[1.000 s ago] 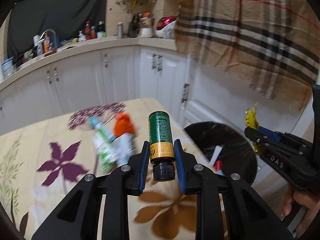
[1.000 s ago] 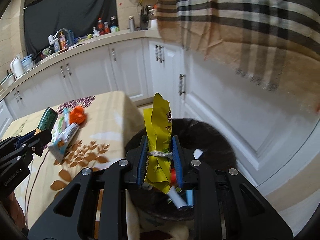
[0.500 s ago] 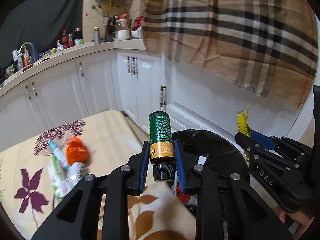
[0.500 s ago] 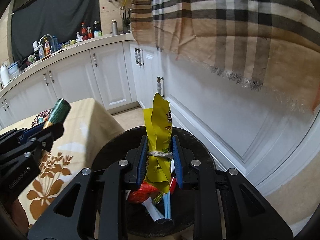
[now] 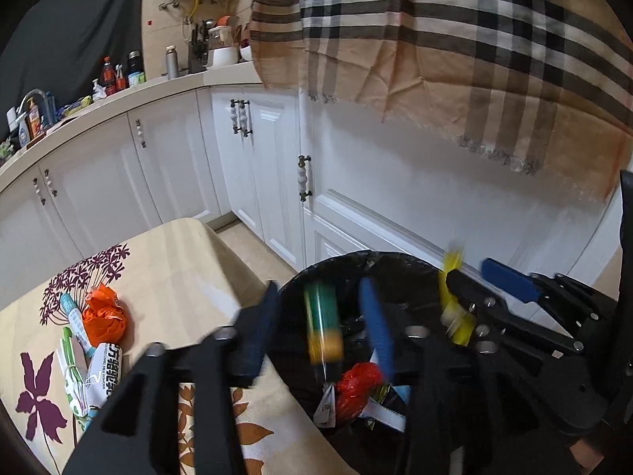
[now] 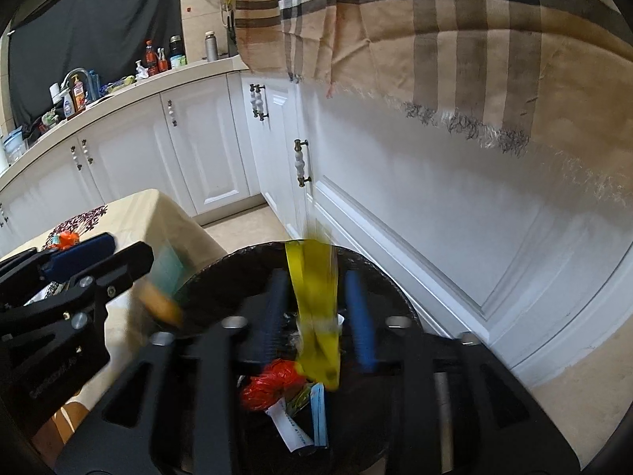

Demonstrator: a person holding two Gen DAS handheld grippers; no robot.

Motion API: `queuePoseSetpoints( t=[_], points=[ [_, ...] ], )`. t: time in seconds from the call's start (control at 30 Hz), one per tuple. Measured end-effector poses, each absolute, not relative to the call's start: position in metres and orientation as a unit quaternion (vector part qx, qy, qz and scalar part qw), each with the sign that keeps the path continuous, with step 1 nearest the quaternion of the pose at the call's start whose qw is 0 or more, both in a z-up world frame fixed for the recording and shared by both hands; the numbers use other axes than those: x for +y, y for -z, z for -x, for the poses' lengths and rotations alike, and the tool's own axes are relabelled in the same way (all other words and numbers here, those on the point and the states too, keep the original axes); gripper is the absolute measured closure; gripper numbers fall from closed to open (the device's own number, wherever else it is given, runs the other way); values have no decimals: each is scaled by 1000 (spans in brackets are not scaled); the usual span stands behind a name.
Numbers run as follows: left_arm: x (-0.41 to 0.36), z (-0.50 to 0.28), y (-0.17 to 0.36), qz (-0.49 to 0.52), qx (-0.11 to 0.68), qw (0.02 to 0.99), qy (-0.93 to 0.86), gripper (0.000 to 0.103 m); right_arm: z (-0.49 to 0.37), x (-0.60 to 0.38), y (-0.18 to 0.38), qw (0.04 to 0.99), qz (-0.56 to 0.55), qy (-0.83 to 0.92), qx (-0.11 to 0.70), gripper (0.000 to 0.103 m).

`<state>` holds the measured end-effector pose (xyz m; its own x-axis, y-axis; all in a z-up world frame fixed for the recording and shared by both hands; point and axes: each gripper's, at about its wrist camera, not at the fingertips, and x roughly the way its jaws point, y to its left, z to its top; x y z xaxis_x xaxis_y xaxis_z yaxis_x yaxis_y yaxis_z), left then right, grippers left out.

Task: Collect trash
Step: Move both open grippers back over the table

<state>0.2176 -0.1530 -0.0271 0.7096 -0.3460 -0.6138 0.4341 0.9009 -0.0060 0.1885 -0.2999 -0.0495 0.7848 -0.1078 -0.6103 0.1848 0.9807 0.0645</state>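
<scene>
My left gripper (image 5: pixel 320 326) is open over the black bin (image 5: pixel 395 273). The green and yellow bottle (image 5: pixel 322 322) is blurred and loose between its spread jaws, dropping toward the bin. My right gripper (image 6: pixel 316 312) is open too, above the same bin (image 6: pixel 379 277). The yellow wrapper (image 6: pixel 316 304) is blurred between its jaws, touching neither, and falling. The bin holds a red crumpled bag (image 6: pixel 269 384) and several white and blue scraps. The right gripper also shows in the left wrist view (image 5: pixel 470 281), and the left gripper in the right wrist view (image 6: pixel 114 253).
A table with a floral cloth (image 5: pixel 186 253) stands left of the bin, carrying an orange wrapper (image 5: pixel 105 316) and white packets (image 5: pixel 99 372). White cabinets (image 5: pixel 261 166) stand close behind the bin. A plaid cloth (image 5: pixel 474 47) hangs above.
Both grippers moved over the bin and opened. The bottle and the yellow wrapper left their jaws and are falling into the bin.
</scene>
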Motion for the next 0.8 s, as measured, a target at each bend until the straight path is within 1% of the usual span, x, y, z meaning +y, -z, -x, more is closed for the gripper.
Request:
queuePoseSetpoints(
  t=[0.1,0.17,0.27,0.43,0.67,0.8],
  points=[
    [-150,-218,26,-66,318,923,208,53,-187,-300,49,942,-59,81,319,59],
    [-148,-217,25,-65,317,924,206,49,-185,-299,49,942,-60,83,319,59],
    [-139,-212,20,-61,313,927,200,45,-182,-295,44,943,-59,81,316,59],
    [-115,-204,14,-52,312,931,181,44,-176,-282,37,945,-58,69,313,59],
    [-55,-189,7,-24,315,940,130,39,-174,-242,28,946,-59,27,316,59],
    [-19,-180,6,-16,318,943,95,39,-175,-208,24,947,-50,-6,317,59]
  ],
)
